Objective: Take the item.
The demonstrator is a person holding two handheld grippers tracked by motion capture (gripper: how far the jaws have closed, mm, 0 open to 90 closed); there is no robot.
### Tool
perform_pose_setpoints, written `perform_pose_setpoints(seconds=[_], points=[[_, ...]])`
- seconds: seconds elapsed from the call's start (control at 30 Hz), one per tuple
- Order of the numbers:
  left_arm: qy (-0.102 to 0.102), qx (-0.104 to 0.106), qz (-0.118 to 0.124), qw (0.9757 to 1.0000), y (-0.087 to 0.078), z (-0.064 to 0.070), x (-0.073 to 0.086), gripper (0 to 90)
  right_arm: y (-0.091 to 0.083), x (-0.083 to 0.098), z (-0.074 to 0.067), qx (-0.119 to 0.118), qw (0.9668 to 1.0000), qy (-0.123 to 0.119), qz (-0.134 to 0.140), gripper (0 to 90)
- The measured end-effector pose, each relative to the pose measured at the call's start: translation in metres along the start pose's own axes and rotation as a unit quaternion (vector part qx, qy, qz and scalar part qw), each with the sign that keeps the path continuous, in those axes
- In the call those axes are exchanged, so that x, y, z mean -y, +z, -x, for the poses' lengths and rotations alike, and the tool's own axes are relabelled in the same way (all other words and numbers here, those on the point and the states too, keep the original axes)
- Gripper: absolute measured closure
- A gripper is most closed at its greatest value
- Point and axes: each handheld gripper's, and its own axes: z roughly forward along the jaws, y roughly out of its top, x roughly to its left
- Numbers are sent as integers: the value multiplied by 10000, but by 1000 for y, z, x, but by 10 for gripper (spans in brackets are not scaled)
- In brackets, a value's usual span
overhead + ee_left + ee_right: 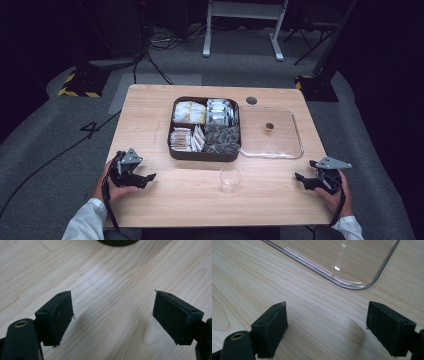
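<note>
You're at the start: both your left gripper (145, 177) and right gripper (301, 177) rest on the bench, jaws wide and empty, the clear cup (230, 178) between them, so reach inward next.

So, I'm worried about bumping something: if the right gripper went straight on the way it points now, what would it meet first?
Probably the clear plastic lid lying flat on the wooden table: its rounded corner lies just ahead of the open right gripper, with bare wood between. Depth is hard to judge.
</note>
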Motion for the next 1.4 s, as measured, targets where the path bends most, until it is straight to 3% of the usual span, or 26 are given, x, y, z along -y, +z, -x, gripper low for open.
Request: perform_pose_setpoints(seconds=[0.7,1.0,1.4], points=[[89,-184,655,9976,-29,-17,-42,192,0,0,0,-3,10000,9,-4,175],[132,-129,840,9963,-27,-29,-69,209,0,0,1,-13,10000,17,-8,175],[425,-11,703,9966,-8,-32,-103,227,0,0,0,-8,10000,11,-5,175]])
